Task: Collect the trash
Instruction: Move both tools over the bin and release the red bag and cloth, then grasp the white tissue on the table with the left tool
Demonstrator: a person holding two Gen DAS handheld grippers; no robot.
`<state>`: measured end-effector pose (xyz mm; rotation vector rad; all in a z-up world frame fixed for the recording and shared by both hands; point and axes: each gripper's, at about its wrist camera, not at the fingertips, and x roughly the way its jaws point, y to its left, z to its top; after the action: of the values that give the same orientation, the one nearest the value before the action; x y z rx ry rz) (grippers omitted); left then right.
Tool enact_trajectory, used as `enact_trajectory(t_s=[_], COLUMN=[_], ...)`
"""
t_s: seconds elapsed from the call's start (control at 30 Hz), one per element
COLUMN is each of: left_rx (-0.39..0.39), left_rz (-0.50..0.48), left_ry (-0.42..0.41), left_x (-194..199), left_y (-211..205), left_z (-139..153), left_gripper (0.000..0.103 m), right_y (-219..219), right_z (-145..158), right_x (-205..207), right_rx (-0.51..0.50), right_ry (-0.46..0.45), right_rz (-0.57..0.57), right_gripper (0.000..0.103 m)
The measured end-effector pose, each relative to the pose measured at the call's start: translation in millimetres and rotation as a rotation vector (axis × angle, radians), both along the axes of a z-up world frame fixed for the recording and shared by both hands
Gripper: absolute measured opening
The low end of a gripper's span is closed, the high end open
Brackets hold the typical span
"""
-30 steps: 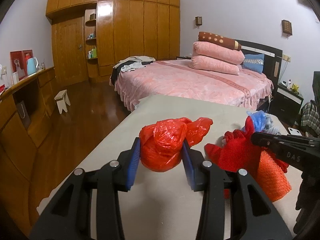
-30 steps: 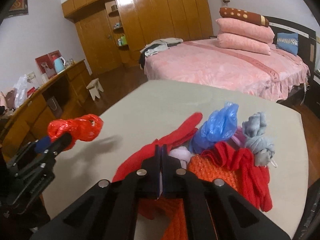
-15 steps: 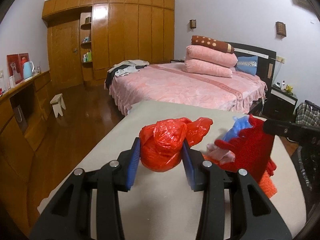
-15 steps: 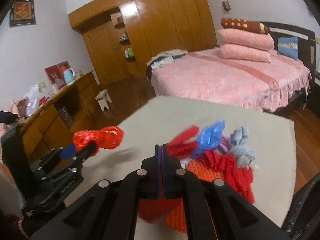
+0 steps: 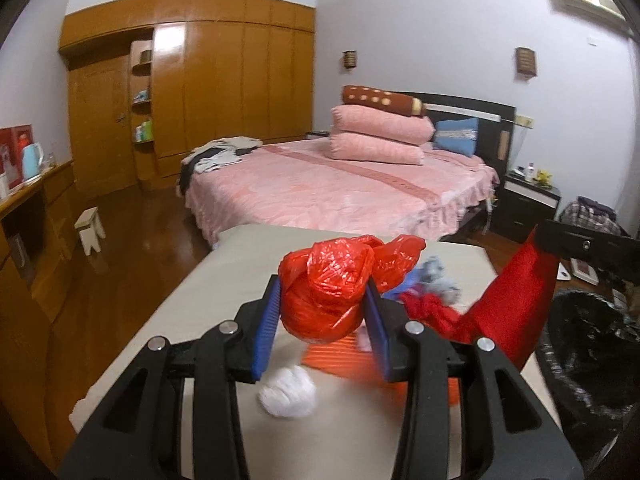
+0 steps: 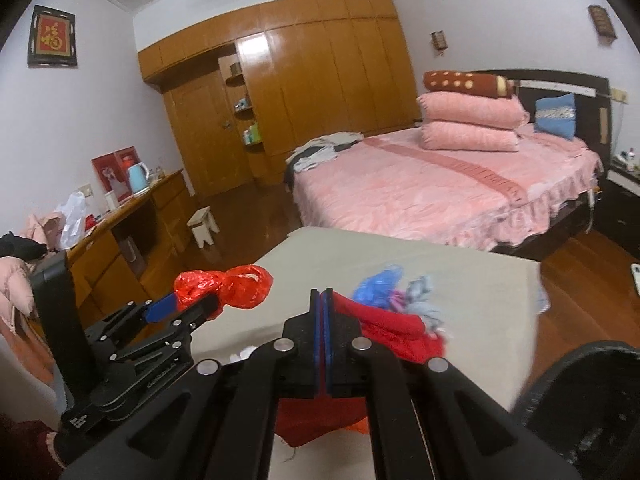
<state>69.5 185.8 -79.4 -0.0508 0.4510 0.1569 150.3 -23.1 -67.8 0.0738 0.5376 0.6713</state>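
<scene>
1. Lower centre of the left wrist view: the left gripper (image 5: 322, 320) has its blue pads pinching a crumpled red plastic bag (image 5: 332, 288), which sits off the table between them.
2. Lower centre of the right wrist view: the right gripper (image 6: 322, 336) has its jaws pressed together on an edge of a red cloth (image 6: 384, 328); the cloth drapes from the pads down to the pile.
3. By my reading, the step in hand is carrying: both pieces are gripped and lifted, neither yet dropped.
4. The black bin (image 5: 588, 352), at the right edge of the left wrist view, has a dark liner; I cannot make out anything inside.
5. The next move calls for swinging both loads over that rim, then parting the jaws.
6. Further up the beige table (image 5: 248, 256) lie a white wad (image 5: 288, 394), an orange ribbed piece (image 5: 336, 360) and a blue and grey bundle (image 6: 400, 292), still uncollected.
</scene>
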Motion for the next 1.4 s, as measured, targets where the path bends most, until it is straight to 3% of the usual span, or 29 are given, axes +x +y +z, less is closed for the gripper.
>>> enact_trajectory(t_s=[0.33,0.77,0.83,0.87,0.9,0.93,1.0,1.07,1.13,1.23,1.4], left_rx=[-0.015,-0.052,-0.075,-0.095,-0.109,-0.113,-0.113,-0.111,-0.095,-0.072,-0.033], left_rz=[-0.190,-0.485,-0.533,-0.560,-0.579,-0.591,-0.605,-0.603,-0.579,-0.511,-0.356], left_ry=[-0.004,0.018,0.025,0.030,0.033,0.035,0.038,0.042,0.039,0.028,0.025], left_x=[5.0,19.6,23.1,24.7,25.1,25.9,26.6,28.1,28.0,25.9,21.2], left_y=[-83.8,-207.5,-223.2,-229.8,-234.5,-238.6,-244.1,-242.9,-235.2,-212.6,-158.5], left_z=[6.1,-10.7,-14.1,-16.0,-17.9,-19.5,-22.6,-25.0,-25.4,-21.6,-17.3], left_gripper=[0.039,0.039,0.043,0.050,0.063,0.067,0.073,0.078,0.081,0.087,0.091], right_y=[-90.6,-215.2,-228.3,-234.1,-242.0,-245.2,-252.8,-257.3,-256.4,-247.2,-211.9], right_z=[4.6,-9.4,-12.5,-14.0,-15.0,-15.8,-16.8,-17.1,-18.4,-19.9,-23.8], right_x=[-16.9,-36.1,-38.2,-39.0,-40.8,-43.6,-46.4,-49.0,-50.1,-53.1,-43.7], right_rx=[-0.029,-0.096,-0.112,-0.119,-0.128,-0.132,-0.135,-0.142,-0.150,-0.147,-0.122], right_ry=[-0.019,0.000,0.012,0.015,0.015,0.016,0.014,0.002,-0.007,-0.028,-0.031], right_rz=[-0.179,-0.460,-0.500,-0.521,-0.548,-0.561,-0.590,-0.610,-0.615,-0.610,-0.535], right_gripper=[0.001,0.001,0.005,0.005,0.009,0.014,0.039,0.051,0.072,0.093,0.097])
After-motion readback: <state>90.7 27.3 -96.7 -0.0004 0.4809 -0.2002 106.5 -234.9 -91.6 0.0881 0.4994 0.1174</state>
